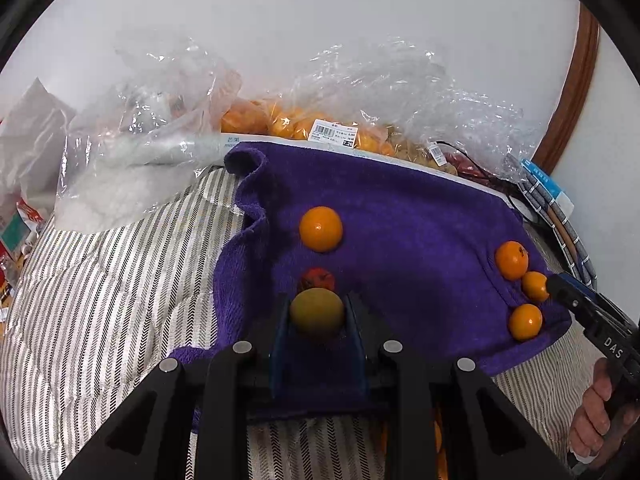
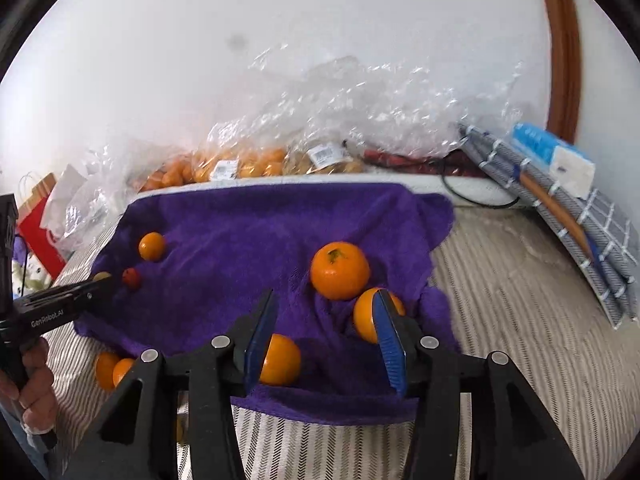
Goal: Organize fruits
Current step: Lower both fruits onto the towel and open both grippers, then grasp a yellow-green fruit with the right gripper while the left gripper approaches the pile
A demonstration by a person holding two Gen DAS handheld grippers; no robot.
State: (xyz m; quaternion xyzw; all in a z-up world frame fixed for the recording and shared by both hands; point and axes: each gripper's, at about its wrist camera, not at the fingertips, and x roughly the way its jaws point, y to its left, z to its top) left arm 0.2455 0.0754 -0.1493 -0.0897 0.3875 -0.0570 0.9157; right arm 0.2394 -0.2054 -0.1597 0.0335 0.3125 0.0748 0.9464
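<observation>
A purple towel (image 1: pixel 400 220) lies spread on striped bedding. My left gripper (image 1: pixel 317 304) is shut on a yellow-green fruit (image 1: pixel 317 314) low over the towel. Just beyond that fruit sits a small red fruit (image 1: pixel 318 279), and farther off an orange (image 1: pixel 321 228). At the towel's right edge three oranges (image 1: pixel 511 260) cluster, with my right gripper (image 1: pixel 554 286) next to them. In the right wrist view my right gripper (image 2: pixel 326 300) stands open. One orange (image 2: pixel 280 360) lies between its fingers by the left pad, unpressed. Another (image 2: pixel 362 320) sits behind the right finger, and a bigger one (image 2: pixel 340 270) lies ahead.
Clear plastic bags of oranges (image 1: pixel 280 120) are piled along the white wall behind the towel. Folded grey checked cloths (image 2: pixel 580 232) lie at the right. A red paper bag (image 2: pixel 38 224) stands at the left. Two oranges (image 2: pixel 112 368) rest on the striped bedding (image 2: pixel 500 300) off the towel's near-left corner.
</observation>
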